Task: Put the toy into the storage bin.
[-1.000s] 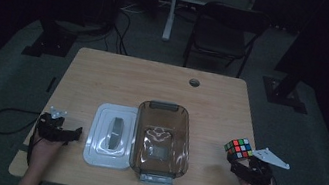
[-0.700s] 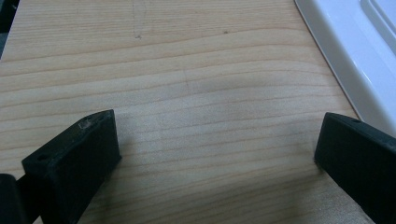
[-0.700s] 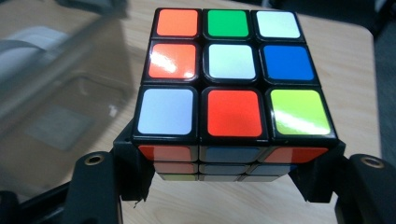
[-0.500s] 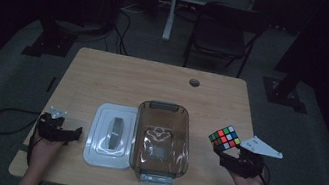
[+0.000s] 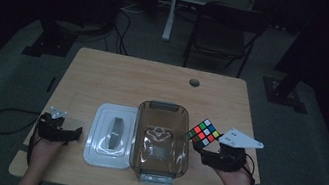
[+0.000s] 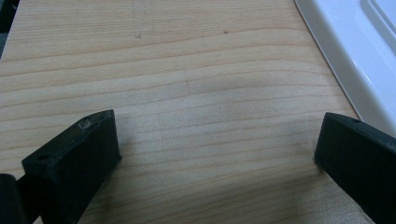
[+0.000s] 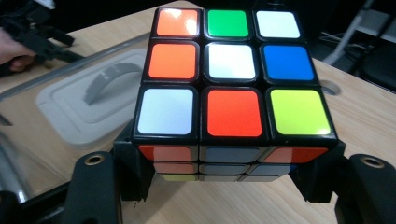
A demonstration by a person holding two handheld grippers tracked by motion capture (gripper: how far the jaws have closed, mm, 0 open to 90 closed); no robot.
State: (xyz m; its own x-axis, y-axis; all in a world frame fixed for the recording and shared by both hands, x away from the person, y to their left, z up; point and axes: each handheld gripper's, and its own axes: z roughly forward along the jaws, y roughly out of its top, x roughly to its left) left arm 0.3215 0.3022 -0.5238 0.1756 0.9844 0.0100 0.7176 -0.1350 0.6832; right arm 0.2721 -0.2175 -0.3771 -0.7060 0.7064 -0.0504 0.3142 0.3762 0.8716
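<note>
Right gripper (image 5: 204, 149) is clamping the scrambled multicoloured puzzle cube (image 5: 204, 131) and has been carrying it up and leftward, so it's now hanging just beside the clear brown plastic tub (image 5: 162, 137). Left gripper (image 5: 61, 128) is sitting unmoved, jaws spread over bare wooden table (image 5: 129, 76).

In the right gripper view the puzzle cube (image 7: 229, 74) hides the middle of the table (image 7: 373, 121), and its lower layers sink between the jaws. The white lid (image 7: 79, 112) is cut by the cube's left side. In the left gripper view the lid (image 6: 355, 51) runs off the upper right edge. The high view is too dim to read the clear container (image 5: 161, 137)'s contents.
</note>
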